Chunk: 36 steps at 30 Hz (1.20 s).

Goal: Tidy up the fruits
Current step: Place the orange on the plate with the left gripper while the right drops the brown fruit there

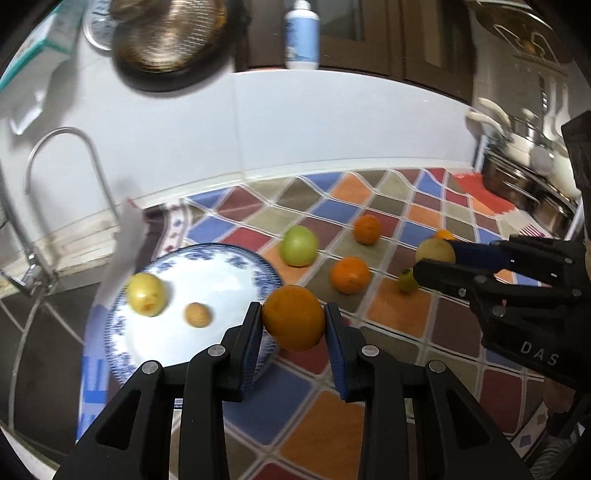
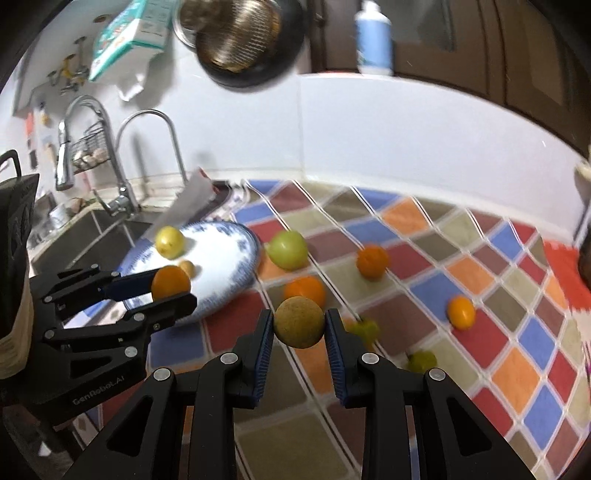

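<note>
My left gripper (image 1: pixel 293 319) is shut on an orange (image 1: pixel 293 317), held above the near rim of a blue-and-white plate (image 1: pixel 207 269). The plate carries a yellow fruit (image 1: pixel 146 294) and a small brown fruit (image 1: pixel 197 314). My right gripper (image 2: pixel 299 325) is shut on a round brownish-yellow fruit (image 2: pixel 299 322), held over the checked cloth (image 2: pixel 461 258). On the cloth lie a green apple (image 2: pixel 287 249), two oranges (image 2: pixel 372 261) (image 2: pixel 305 290), a small orange fruit (image 2: pixel 461 312) and two small green fruits (image 2: pixel 364 329) (image 2: pixel 421 361). The left gripper (image 2: pixel 173 286) with its orange shows at the left of the right wrist view.
A sink (image 2: pixel 92 229) with tall faucets (image 2: pixel 147 147) lies left of the plate. A white wall runs behind the cloth, with a dark round pan (image 1: pixel 166 40) and a white bottle (image 1: pixel 302 35) above. Steel pots (image 1: pixel 524 173) stand at the right.
</note>
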Available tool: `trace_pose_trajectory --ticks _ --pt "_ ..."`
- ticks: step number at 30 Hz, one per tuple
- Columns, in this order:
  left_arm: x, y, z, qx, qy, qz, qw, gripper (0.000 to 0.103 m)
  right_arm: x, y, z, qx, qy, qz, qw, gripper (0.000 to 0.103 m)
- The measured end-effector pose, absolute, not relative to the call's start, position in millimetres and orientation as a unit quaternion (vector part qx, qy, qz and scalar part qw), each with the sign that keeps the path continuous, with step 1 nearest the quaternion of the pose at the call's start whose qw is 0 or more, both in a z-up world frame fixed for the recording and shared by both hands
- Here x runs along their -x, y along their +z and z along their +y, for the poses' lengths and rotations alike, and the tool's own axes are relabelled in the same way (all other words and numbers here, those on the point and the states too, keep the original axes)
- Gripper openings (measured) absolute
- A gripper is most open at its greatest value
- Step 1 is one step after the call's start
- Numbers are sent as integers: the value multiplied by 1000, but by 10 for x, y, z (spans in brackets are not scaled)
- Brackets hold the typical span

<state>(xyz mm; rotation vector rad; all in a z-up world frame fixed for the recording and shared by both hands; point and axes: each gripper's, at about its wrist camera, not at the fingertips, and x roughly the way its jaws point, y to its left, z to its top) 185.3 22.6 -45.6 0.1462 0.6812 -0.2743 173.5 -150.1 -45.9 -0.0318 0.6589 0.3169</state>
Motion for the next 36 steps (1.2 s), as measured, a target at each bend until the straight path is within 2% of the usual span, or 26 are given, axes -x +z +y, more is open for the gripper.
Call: trace_pose_trajectory --ticks 15,36 --pt "-2015 -433 895 -36 -21 330 943 33 -2244 -266 -757 41 245 283 926 29" --pt "-2442 -1030 1290 -23 34 392 919 33 -3018 -913 -185 45 273 368 888 29"
